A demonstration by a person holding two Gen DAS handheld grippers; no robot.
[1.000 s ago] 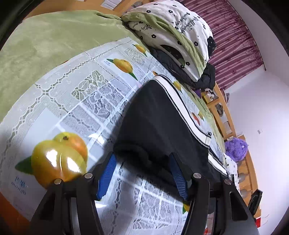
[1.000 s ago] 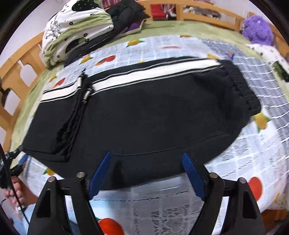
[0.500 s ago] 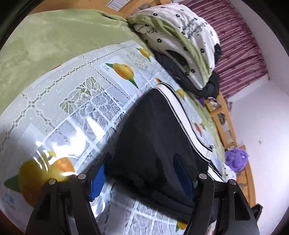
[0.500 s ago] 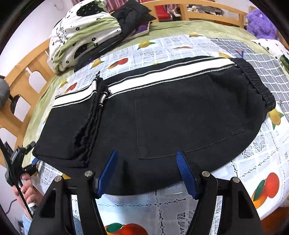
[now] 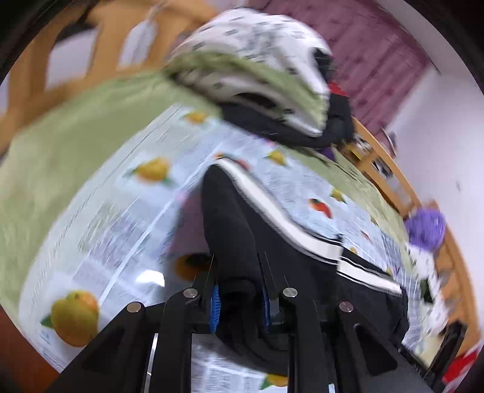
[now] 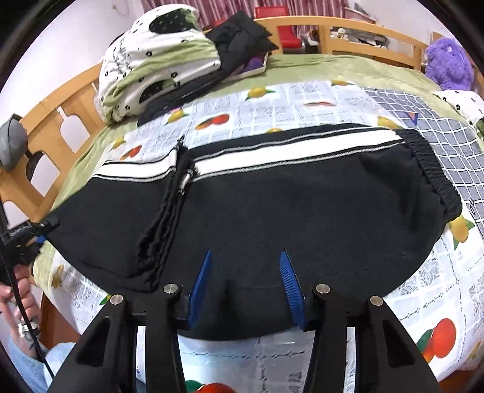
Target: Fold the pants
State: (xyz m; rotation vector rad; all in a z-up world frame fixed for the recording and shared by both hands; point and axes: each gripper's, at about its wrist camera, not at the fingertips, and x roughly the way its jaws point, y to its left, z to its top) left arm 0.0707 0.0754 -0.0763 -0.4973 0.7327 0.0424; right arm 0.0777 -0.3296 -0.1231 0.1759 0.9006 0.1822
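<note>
Black pants with a white side stripe lie folded on a fruit-print tablecloth on a bed. The waistband is at the right, the folded end at the left. My left gripper is shut on the near left corner of the pants and lifts the cloth a little; this view is motion-blurred. It also shows at the left edge of the right wrist view. My right gripper is over the near edge of the pants, its blue pads partly closed with cloth bunched between them.
A folded white and green quilt with dark clothes lies at the back left. A purple plush toy sits at the back right. A wooden bed rail runs behind. A grey checked cloth lies right of the waistband.
My left gripper has closed on the corner of the pants and is moving with it. My right gripper has moved forward onto the near edge and its jaws have narrowed.
</note>
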